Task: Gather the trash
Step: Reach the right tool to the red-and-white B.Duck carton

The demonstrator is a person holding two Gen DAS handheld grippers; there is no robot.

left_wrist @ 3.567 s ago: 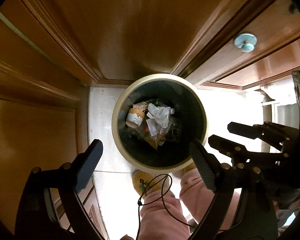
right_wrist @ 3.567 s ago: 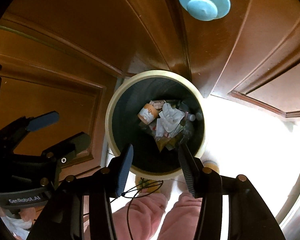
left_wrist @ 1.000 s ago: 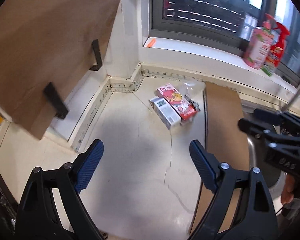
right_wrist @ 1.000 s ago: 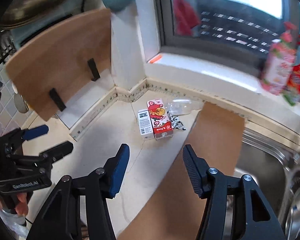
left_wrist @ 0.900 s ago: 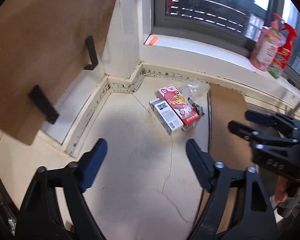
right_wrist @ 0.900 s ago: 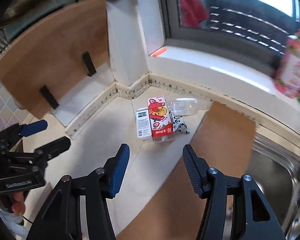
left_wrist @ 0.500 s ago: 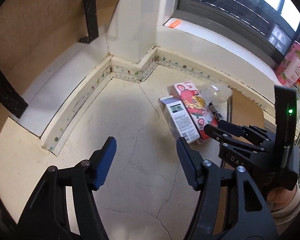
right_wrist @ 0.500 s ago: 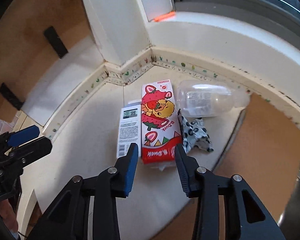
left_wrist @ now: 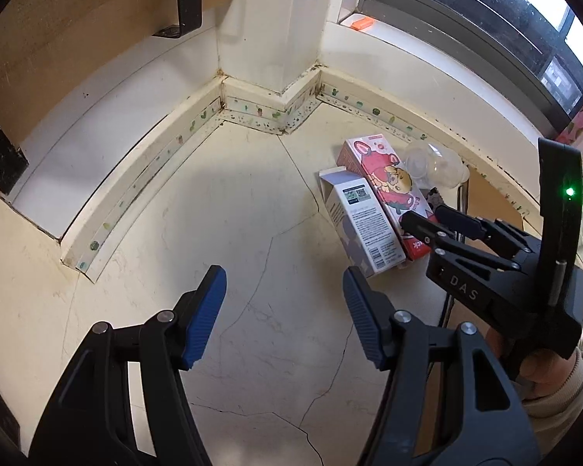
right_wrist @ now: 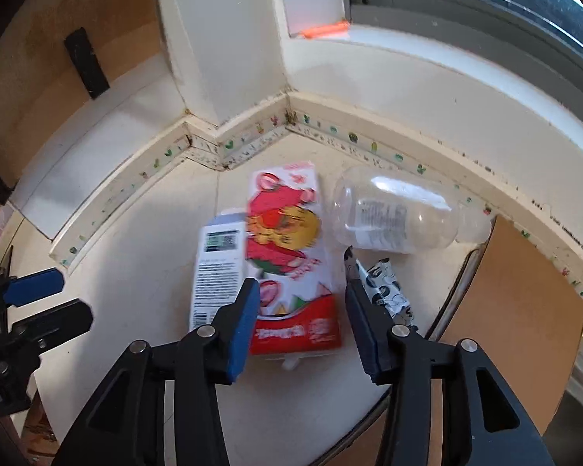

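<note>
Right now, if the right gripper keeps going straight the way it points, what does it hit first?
Most likely the red strawberry carton: its near end lies between the open fingers of the right gripper. Depth is unclear in this blurred view.

Bench (right_wrist: pixel 144 303) corner, below window sill (right_wrist: pixel 427 73). Two cartons flat, side by side, touching: small carton (right_wrist: pixel 215 268) left, large carton (right_wrist: pixel 287 248) right. Bottle (right_wrist: pixel 400 215) on its side, right of large carton, near back wall. Crumpled wrapper (right_wrist: pixel 384 291) in front of bottle. Board (right_wrist: pixel 521 303) further right.

Pink carton (right_wrist: pixel 287 256), seemingly flat beside box (right_wrist: pixel 215 268)
</note>
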